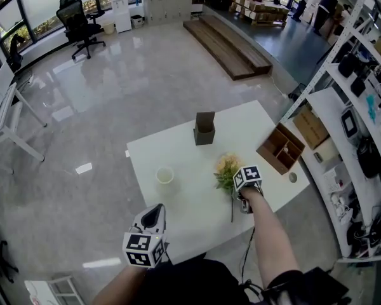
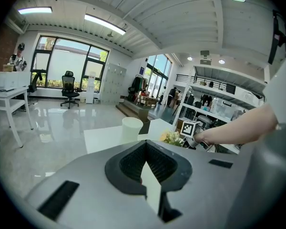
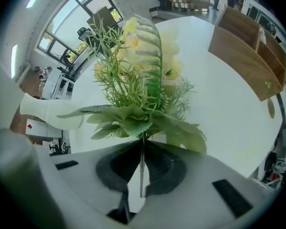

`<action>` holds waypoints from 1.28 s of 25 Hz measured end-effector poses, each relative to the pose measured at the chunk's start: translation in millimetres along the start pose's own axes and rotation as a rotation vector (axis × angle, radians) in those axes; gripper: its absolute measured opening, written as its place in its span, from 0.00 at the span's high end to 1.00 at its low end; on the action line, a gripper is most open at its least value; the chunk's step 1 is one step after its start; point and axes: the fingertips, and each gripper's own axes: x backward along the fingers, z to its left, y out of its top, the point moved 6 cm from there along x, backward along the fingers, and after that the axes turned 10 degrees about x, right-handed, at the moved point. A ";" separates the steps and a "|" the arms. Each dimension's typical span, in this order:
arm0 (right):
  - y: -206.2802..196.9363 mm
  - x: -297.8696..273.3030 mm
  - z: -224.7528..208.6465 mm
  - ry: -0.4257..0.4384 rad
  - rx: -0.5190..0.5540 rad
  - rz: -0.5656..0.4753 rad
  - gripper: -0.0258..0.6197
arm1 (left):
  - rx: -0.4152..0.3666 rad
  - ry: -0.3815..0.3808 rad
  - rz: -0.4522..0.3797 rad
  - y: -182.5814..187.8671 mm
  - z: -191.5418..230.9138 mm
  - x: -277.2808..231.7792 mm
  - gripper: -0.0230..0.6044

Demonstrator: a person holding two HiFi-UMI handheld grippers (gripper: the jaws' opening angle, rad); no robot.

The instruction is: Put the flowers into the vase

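On the white table (image 1: 178, 151) lies a bunch of pale yellow flowers (image 1: 227, 168) with green leaves and a thin stem. My right gripper (image 1: 240, 203) points steeply down at the stem's lower end. In the right gripper view the right gripper (image 3: 142, 149) is shut on the stem, with the flowers (image 3: 143, 80) spreading just past the jaws. The white vase (image 1: 164, 175) stands upright to the left of the flowers, apart from them, and shows as the vase (image 3: 43, 114) at the left. My left gripper (image 1: 155, 213) hangs off the table's near edge, shut and holding nothing (image 2: 145, 149), facing the vase (image 2: 132, 128).
A dark brown box (image 1: 204, 128) stands at the table's far side. A wooden divided organiser (image 1: 280, 149) sits on the right corner, near a small round item (image 1: 293, 177). White shelving (image 1: 343, 126) full of gear runs along the right.
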 end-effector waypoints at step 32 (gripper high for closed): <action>-27.2 218.6 153.7 -0.223 0.497 -1.234 0.92 | -0.025 -0.024 -0.151 35.9 -22.6 4.6 0.96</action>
